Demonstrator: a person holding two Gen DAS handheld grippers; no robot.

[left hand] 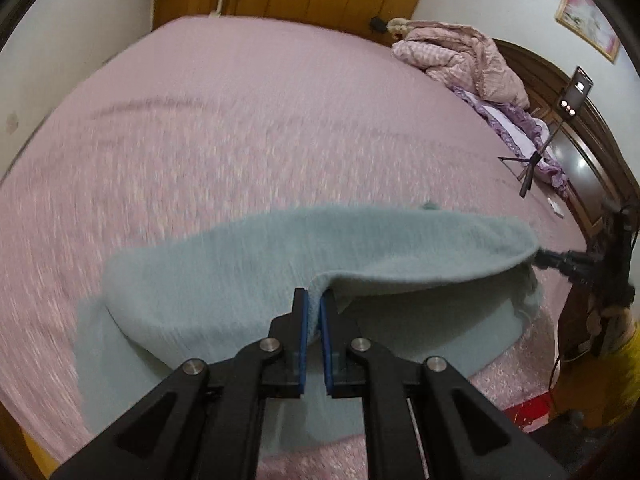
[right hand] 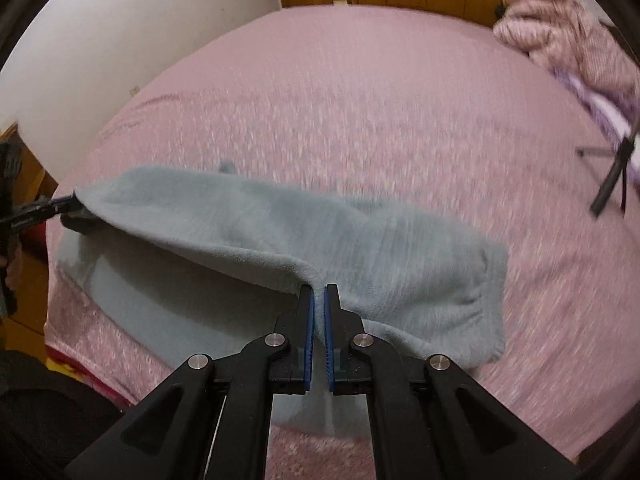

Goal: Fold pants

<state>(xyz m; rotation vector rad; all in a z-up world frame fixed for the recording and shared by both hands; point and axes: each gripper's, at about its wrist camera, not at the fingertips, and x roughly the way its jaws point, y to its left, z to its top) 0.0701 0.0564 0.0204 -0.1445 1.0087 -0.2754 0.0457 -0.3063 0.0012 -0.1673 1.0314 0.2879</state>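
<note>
Our left gripper (left hand: 314, 300) is pinching an edge of the pale blue-green fleece pants (left hand: 248, 264), its blue pads nearly together with the cloth caught between them. The fabric rises from a lower layer lying flat on the pink bedspread (left hand: 240, 120) and arches over toward the far side. Following that raised edge to the right in the left wrist view, it runs to a dark tool tip at the far end, which we take to be our right gripper (right hand: 319, 296). In its own camera that gripper is likewise clamped on the pants' edge.

We judge the fold to be in mid-carry: one layer is lifted between both grips and hangs over the layer beneath, not yet laid down. Motion blur on the bedspread suggests both cameras are moving. How many folds are already in the garment we cannot tell; it looks short and thick, so it may be doubled once already. What is left, as we read it, is to lay the raised layer on the lower one, match the edges, let go and smooth it.

Farther right, a crumpled pink quilt (left hand: 460, 52) lies well apart near the headboard, and a small tripod (left hand: 532, 164) stands on the bed.
</note>
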